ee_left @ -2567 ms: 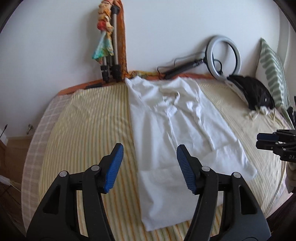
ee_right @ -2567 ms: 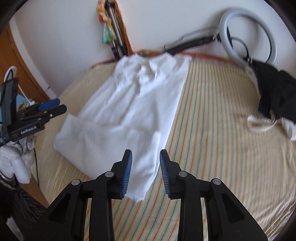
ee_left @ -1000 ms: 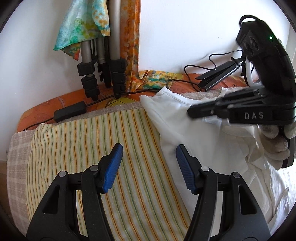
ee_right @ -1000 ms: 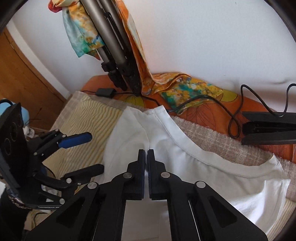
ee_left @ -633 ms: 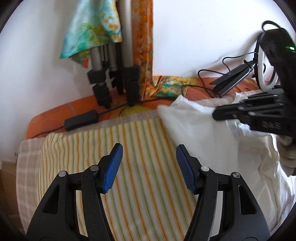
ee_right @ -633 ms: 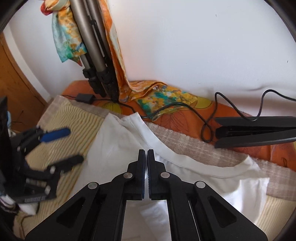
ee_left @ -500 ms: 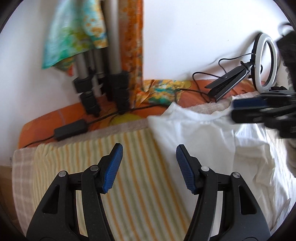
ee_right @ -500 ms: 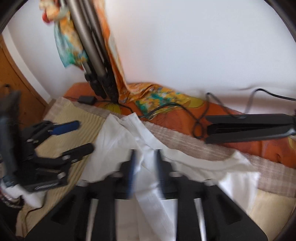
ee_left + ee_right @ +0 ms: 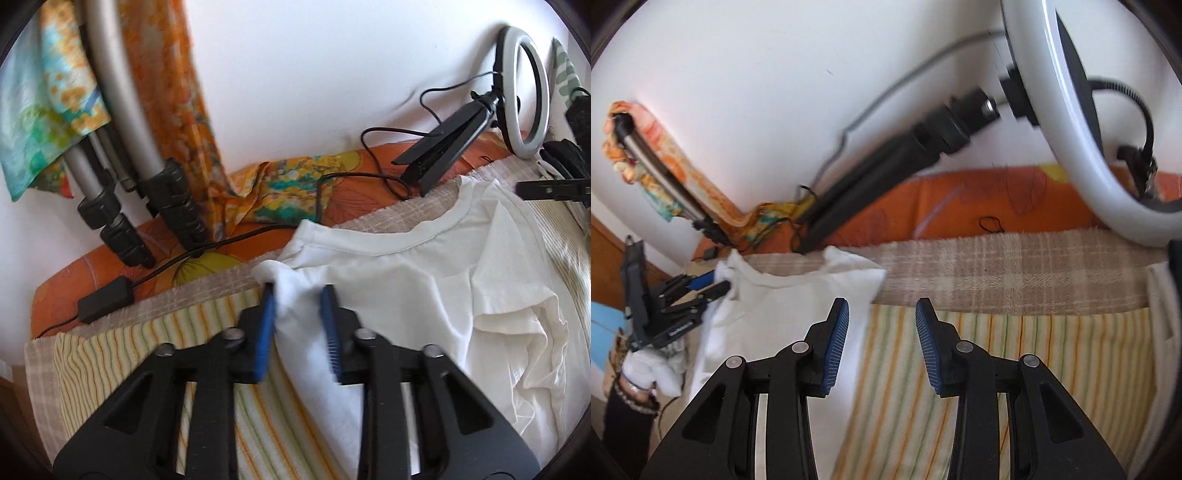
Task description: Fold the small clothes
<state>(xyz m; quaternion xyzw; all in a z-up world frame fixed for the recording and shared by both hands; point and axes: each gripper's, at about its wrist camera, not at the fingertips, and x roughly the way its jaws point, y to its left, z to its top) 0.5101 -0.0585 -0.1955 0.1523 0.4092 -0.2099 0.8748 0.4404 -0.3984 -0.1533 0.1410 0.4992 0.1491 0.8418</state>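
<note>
Two claws at shirt's collar end: my left claw straddling left shoulder corner, narrowing, not yet pinching; my right claw hanging wide, empty, just right of right shoulder corner.

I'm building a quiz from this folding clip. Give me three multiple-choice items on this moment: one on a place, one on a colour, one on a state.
1. Which part of the white T-shirt is between the left gripper's fingers?
A. bottom hem B. shoulder corner beside the collar C. sleeve end

2. What colour are the right gripper's pads?
A. blue B. red C. green

3. How does the right gripper stand?
A. shut on cloth B. open, nothing between its fingers C. shut on a cable

Answers: 1 B, cloth bunches there beside the neckline; 2 A, ribbed blue faces; 3 B, striped sheet shows in the gap.
</note>
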